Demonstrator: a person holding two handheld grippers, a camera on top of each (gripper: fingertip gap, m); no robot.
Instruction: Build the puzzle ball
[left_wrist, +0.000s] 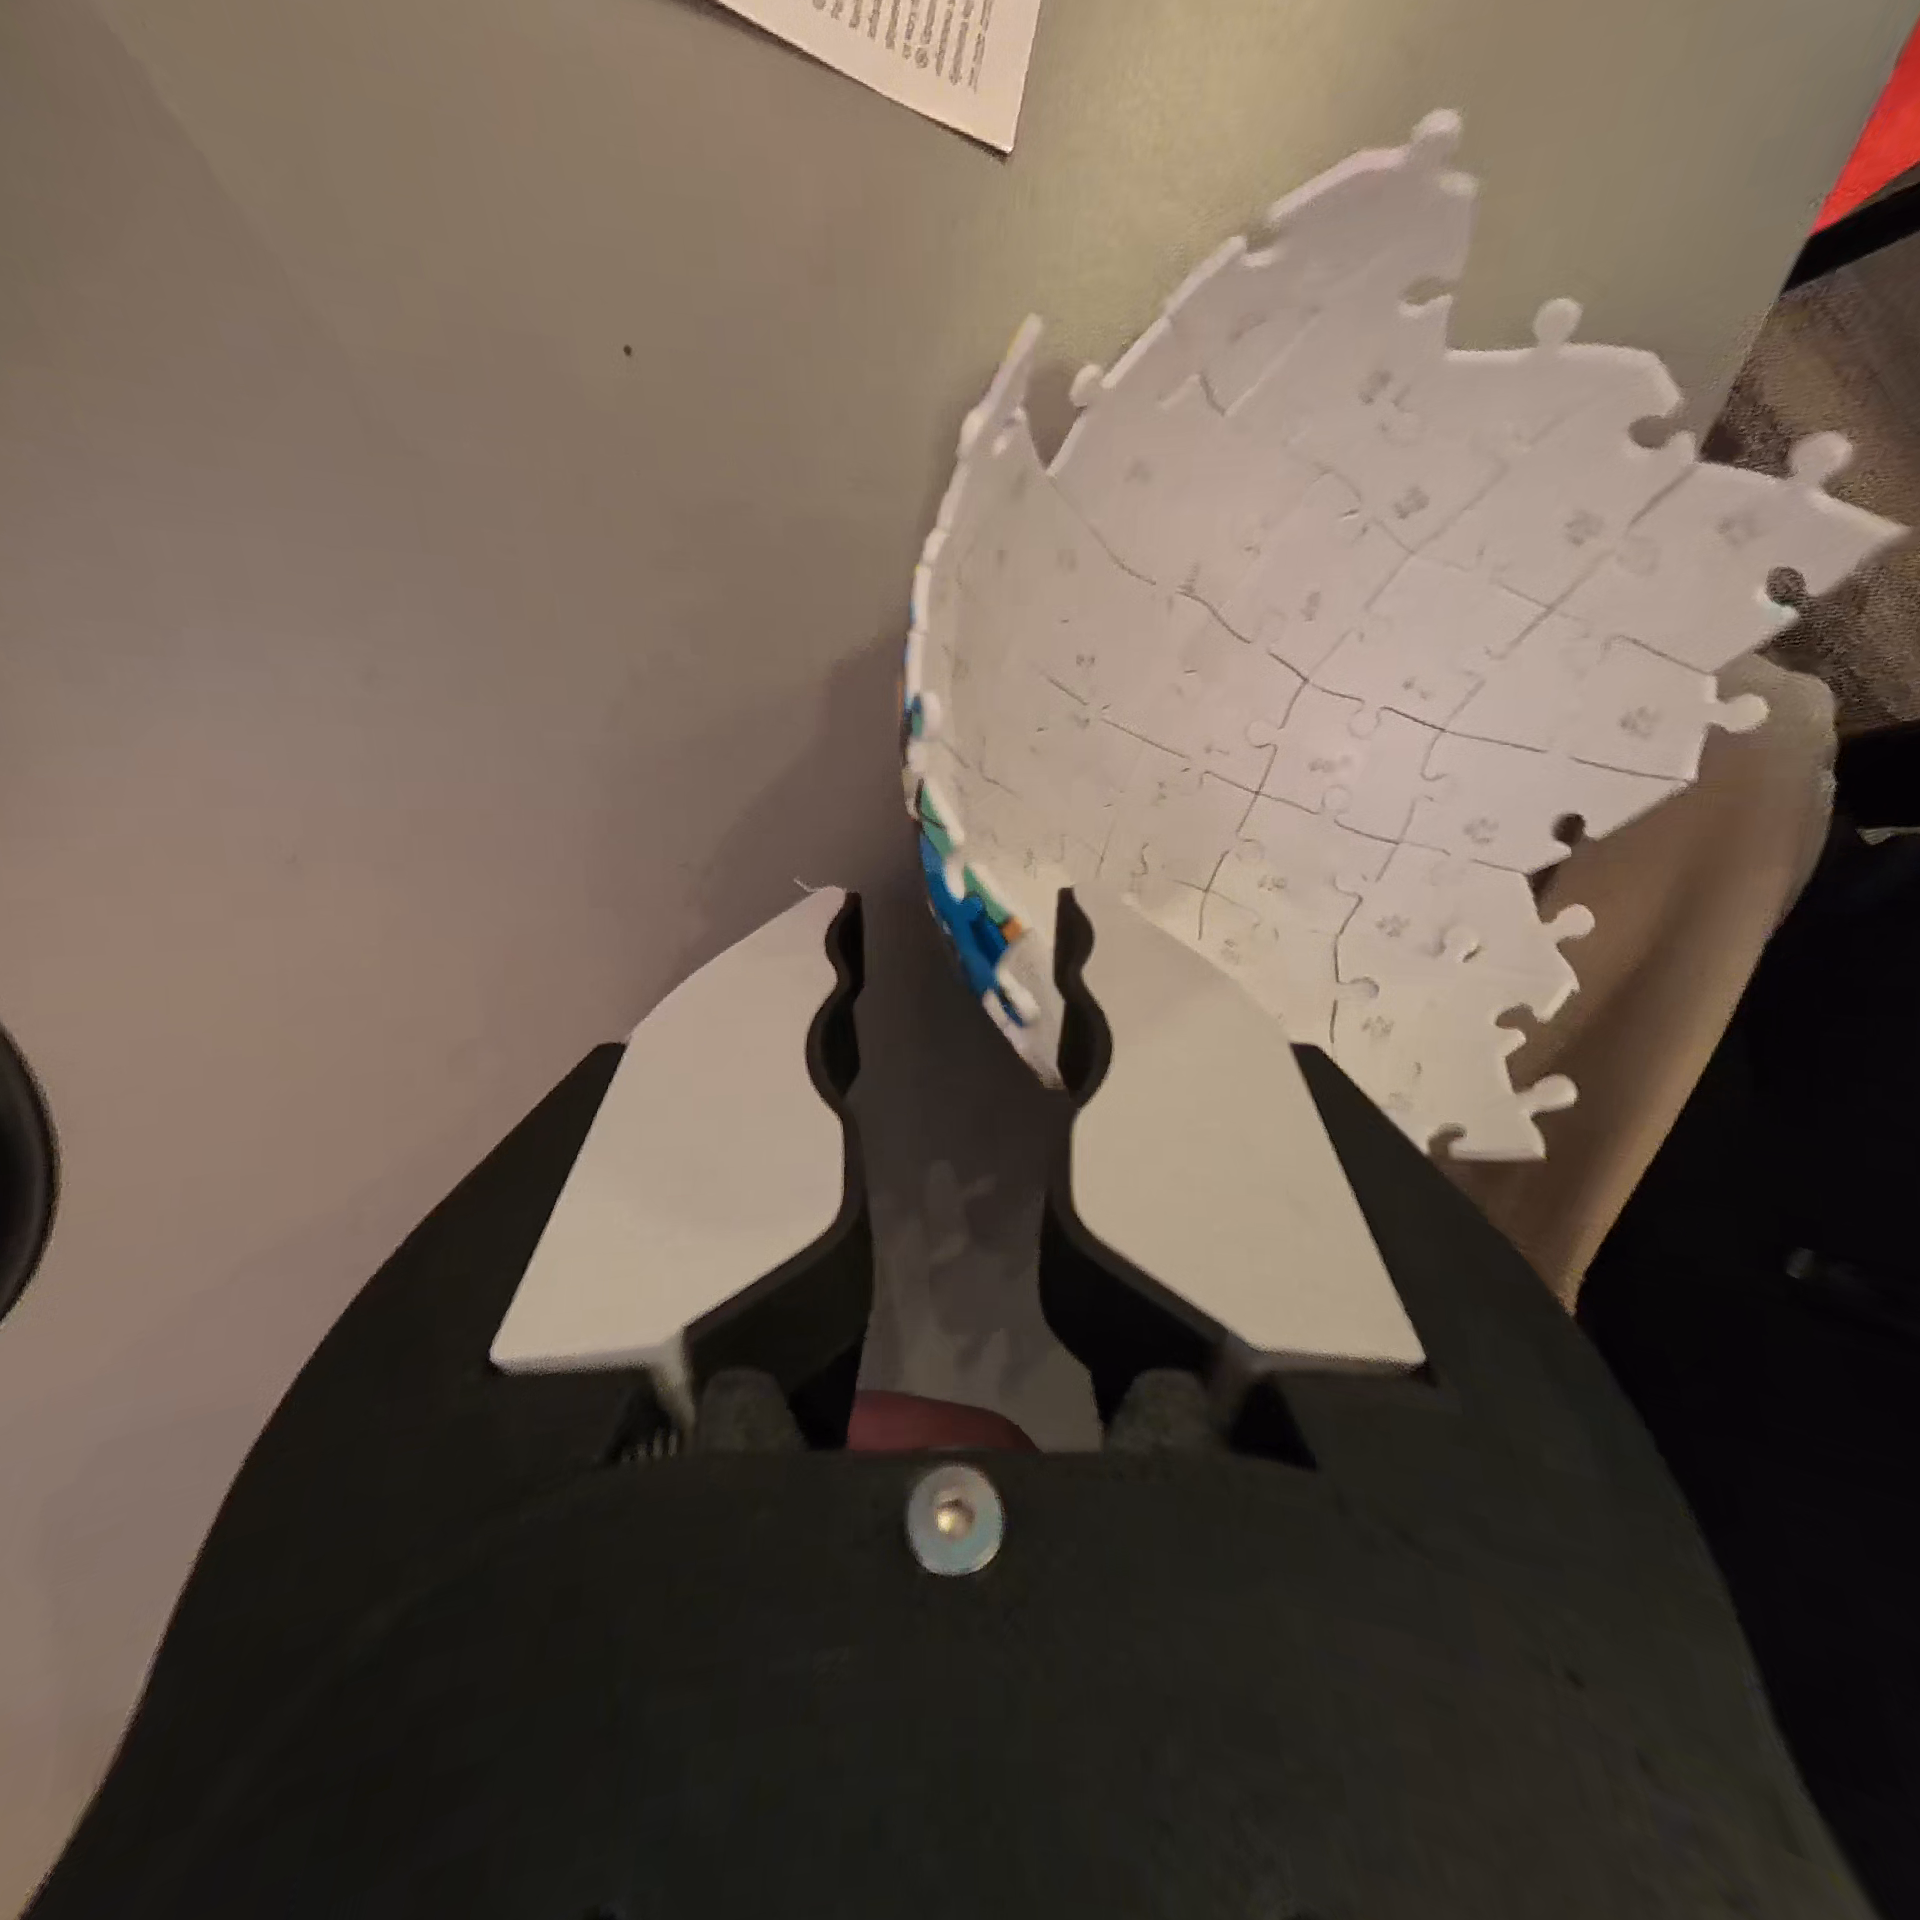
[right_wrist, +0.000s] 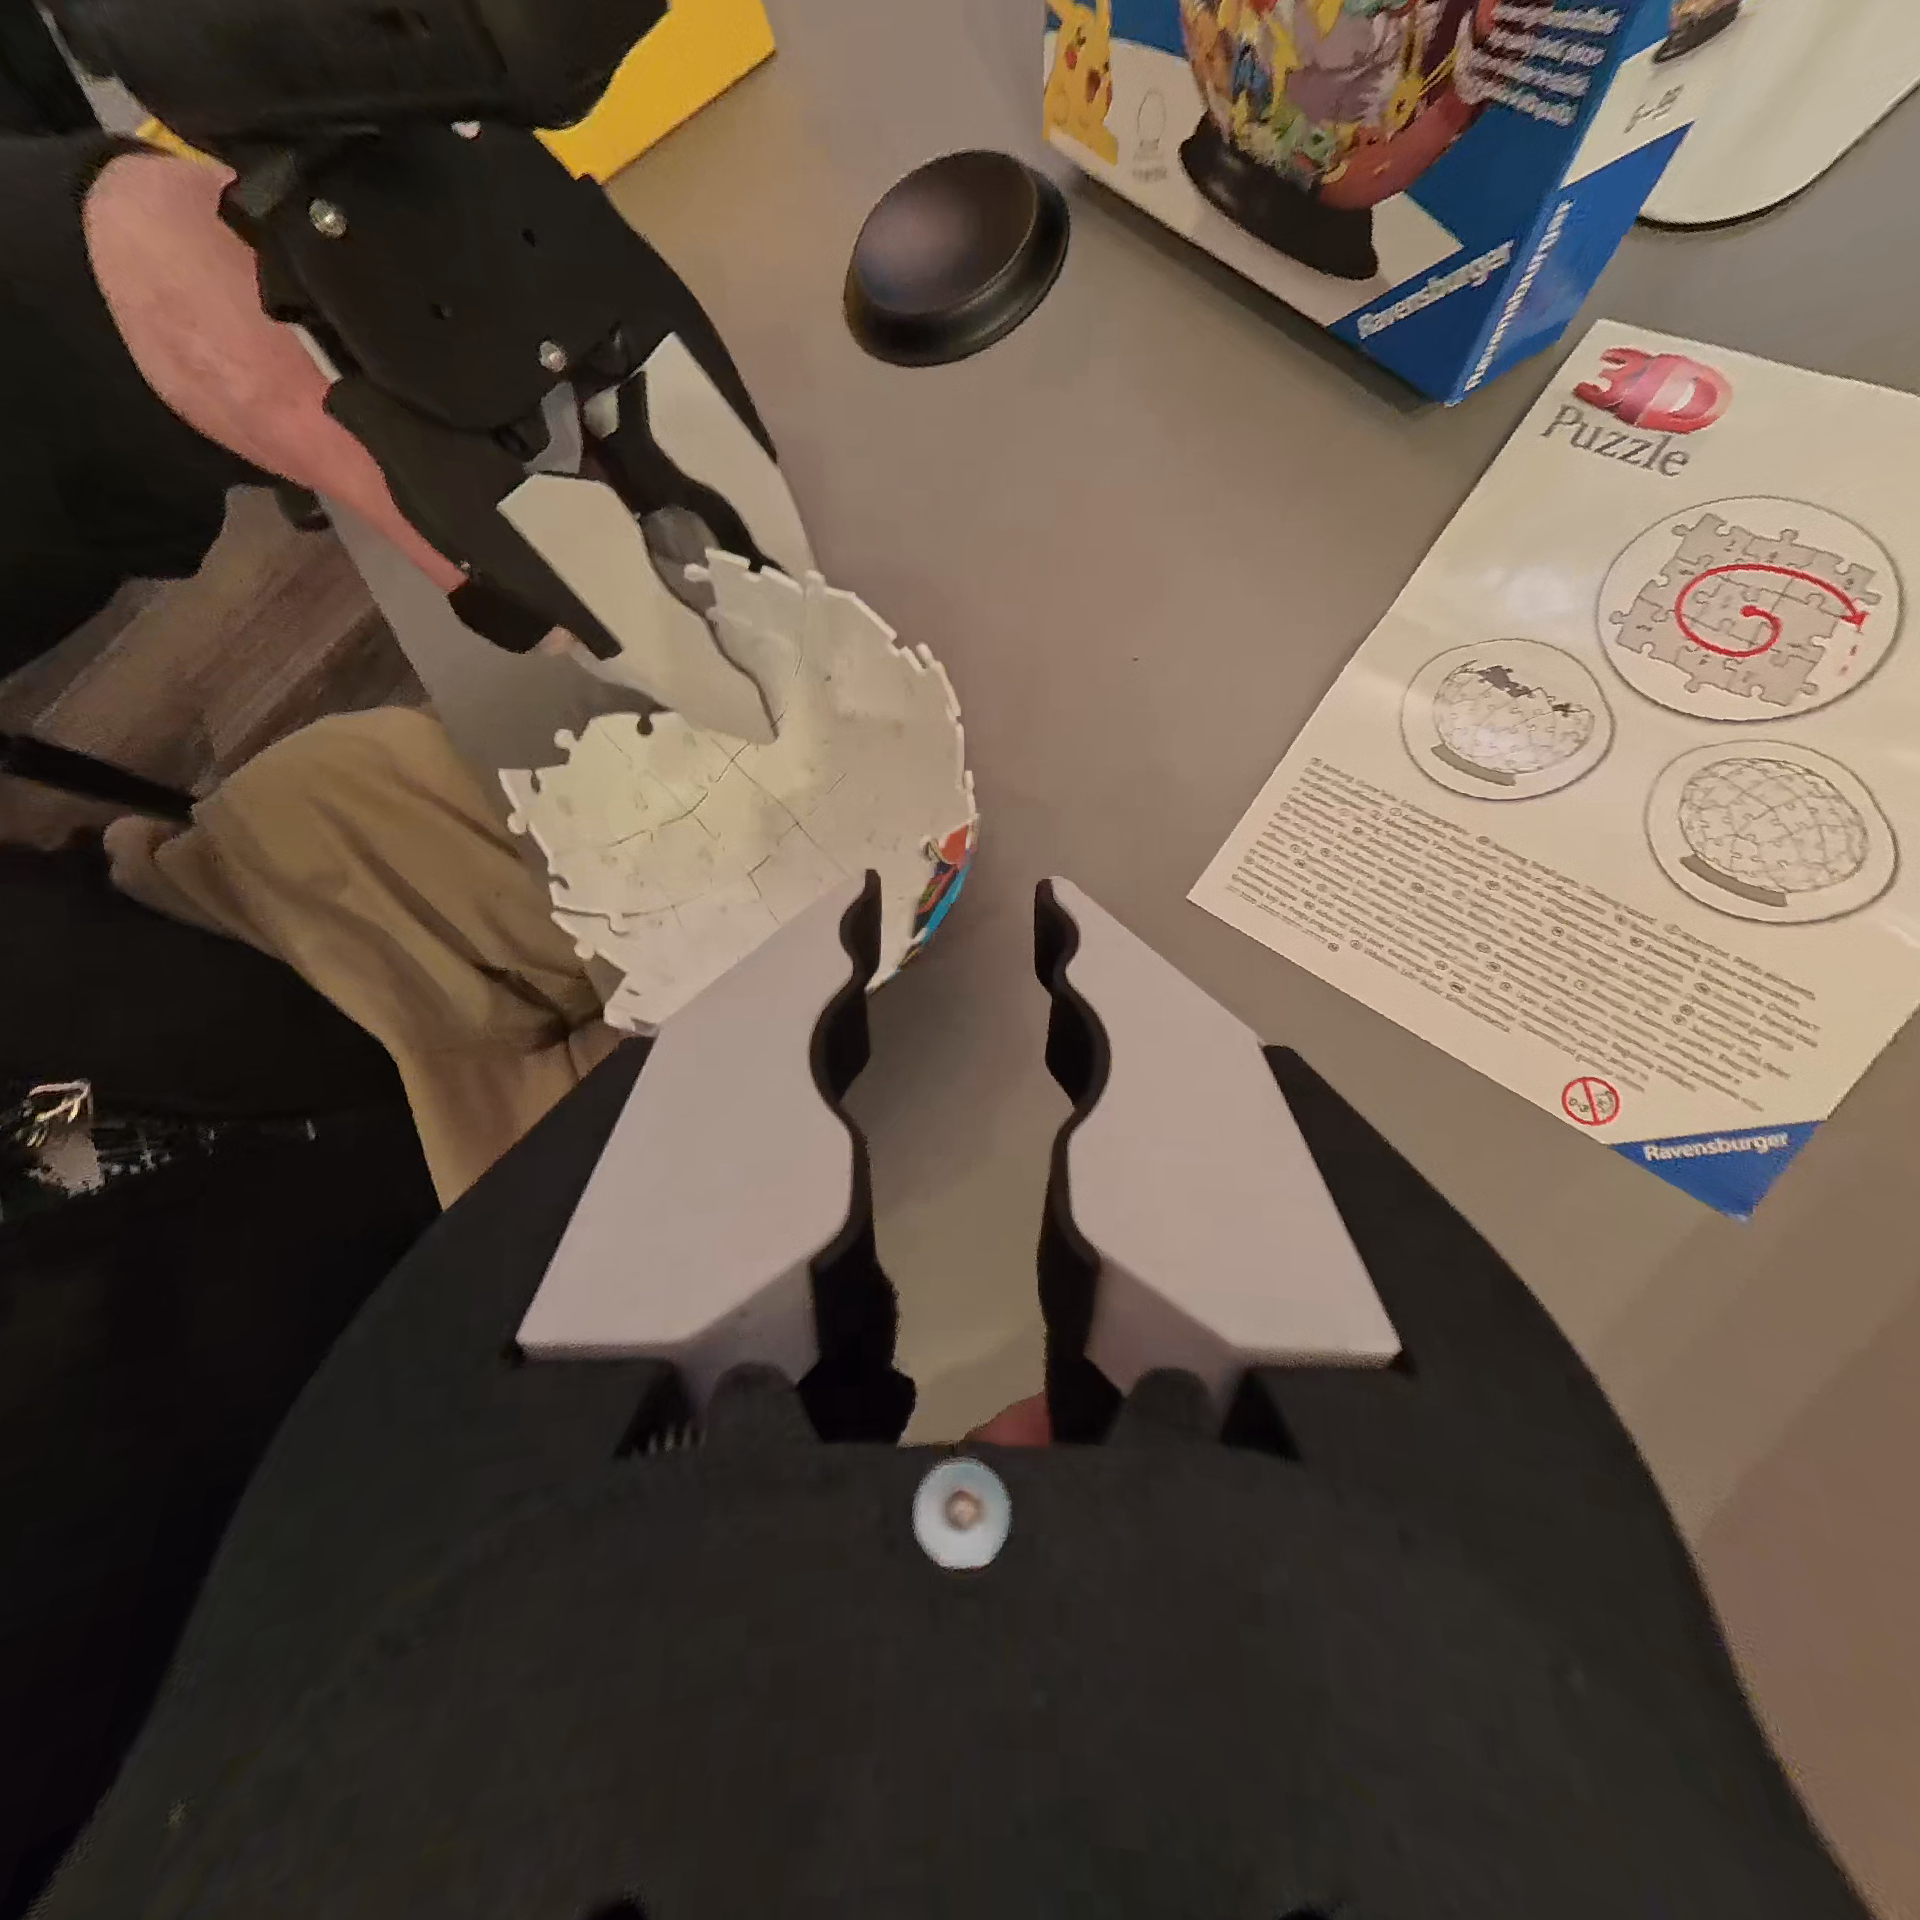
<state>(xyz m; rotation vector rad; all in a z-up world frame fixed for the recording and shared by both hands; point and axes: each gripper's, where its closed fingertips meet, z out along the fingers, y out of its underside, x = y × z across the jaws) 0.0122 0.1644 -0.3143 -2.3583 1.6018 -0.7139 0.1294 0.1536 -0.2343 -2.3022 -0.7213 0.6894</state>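
Note:
The part-built puzzle ball (left_wrist: 1299, 644) is a curved half shell, white inside and with a colourful print outside. It sits tilted at the grey table's (left_wrist: 416, 520) edge. My left gripper (left_wrist: 958, 904) is open, with the shell's rim between its fingers and touching the right finger (left_wrist: 1081, 997). In the right wrist view the shell (right_wrist: 727, 821) lies at left centre, and the left gripper (right_wrist: 764, 644) reaches into it from above, one finger inside the bowl. My right gripper (right_wrist: 958, 888) is open and empty, just beside the shell's near right side.
A black round stand (right_wrist: 956, 260), the puzzle box (right_wrist: 1351, 156) and a printed instruction sheet (right_wrist: 1558, 779) lie on the table (right_wrist: 1143, 623). A yellow object (right_wrist: 675, 83) sits at the back left. A person's beige-trousered legs (right_wrist: 343, 883) are beyond the table's edge. The grippers' ends are close to 15 centimeters from one another.

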